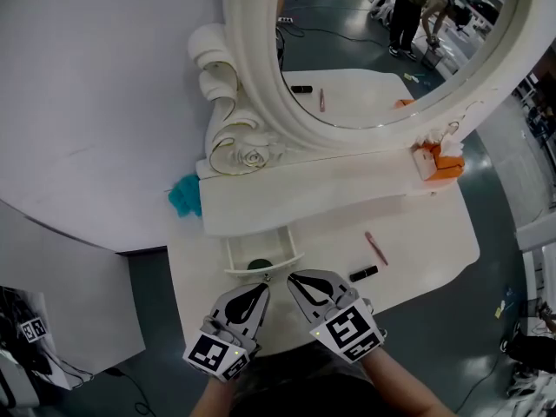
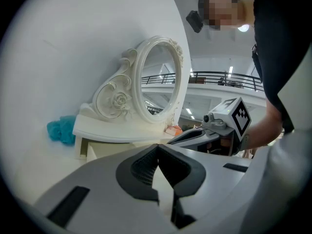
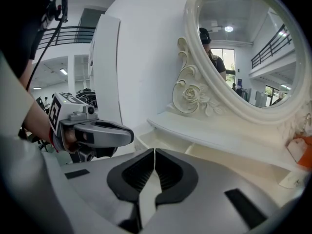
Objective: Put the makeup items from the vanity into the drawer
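**Fingers of both grippers are sitting shut and empty by the open drawer**

Head view: the left gripper (image 1: 262, 286) and the right gripper (image 1: 293, 277) are hovering side by side just in front of the open drawer (image 1: 233, 254). Each pair of jaws is pressing together with nothing between. A dark round item (image 1: 259, 266) is lying inside the drawer. A pink pencil (image 1: 375, 248) and a short black tube (image 1: 363, 273) are lying on the vanity (image 1: 426, 241), just to the right of the right gripper. Both are looking light, stiff and smooth, so they are likely to roll. Pinching each across the middle of its barrel is looking safest. Something orange (image 1: 445, 165) is sitting by the mirror (image 1: 261, 76), and I cannot tell what it is.

Left gripper view: its jaws are meeting at the tips, empty. The right gripper is showing just beyond them. The drawer's inside, the pencil and the tube are staying out of sight here.

Right gripper view: its jaws are closing tip to tip on nothing. The left gripper is hanging to the left. The two loose items are falling outside this view.
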`<state>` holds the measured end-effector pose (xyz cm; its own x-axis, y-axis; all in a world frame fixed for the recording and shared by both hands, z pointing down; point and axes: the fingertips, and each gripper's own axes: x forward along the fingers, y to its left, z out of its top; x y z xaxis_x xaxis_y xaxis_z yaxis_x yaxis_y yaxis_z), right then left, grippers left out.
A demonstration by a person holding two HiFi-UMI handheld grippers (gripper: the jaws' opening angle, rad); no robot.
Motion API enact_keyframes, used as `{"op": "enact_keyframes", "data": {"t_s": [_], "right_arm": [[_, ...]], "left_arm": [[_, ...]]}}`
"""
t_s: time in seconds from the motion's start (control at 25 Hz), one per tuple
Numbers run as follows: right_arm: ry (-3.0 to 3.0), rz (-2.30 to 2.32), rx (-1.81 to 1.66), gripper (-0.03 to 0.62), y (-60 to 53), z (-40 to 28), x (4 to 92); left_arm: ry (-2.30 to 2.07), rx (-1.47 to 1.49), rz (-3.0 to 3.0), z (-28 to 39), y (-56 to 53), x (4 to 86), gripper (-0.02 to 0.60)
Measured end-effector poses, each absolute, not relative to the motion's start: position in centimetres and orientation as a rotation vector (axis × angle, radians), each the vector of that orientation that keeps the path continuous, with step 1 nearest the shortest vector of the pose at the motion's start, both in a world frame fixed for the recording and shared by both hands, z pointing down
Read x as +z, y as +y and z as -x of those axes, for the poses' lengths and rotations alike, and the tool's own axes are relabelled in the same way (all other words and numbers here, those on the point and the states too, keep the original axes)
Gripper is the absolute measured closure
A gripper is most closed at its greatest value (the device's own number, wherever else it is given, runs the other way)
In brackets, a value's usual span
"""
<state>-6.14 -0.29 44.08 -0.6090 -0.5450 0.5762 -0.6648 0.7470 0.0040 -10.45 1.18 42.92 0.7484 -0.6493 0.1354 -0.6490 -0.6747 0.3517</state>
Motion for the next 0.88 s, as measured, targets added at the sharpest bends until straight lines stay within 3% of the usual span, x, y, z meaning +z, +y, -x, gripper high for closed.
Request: {"op": "enact_keyframes", "data": {"t_s": [0.88], "right_arm": [[-2.371, -1.105, 0.378, 0.568, 4.4, 1.2, 44.6]], "left_arm": [[-0.842, 0.074, -2.638, 6.1, 5.0, 43.4, 0.568]]}}
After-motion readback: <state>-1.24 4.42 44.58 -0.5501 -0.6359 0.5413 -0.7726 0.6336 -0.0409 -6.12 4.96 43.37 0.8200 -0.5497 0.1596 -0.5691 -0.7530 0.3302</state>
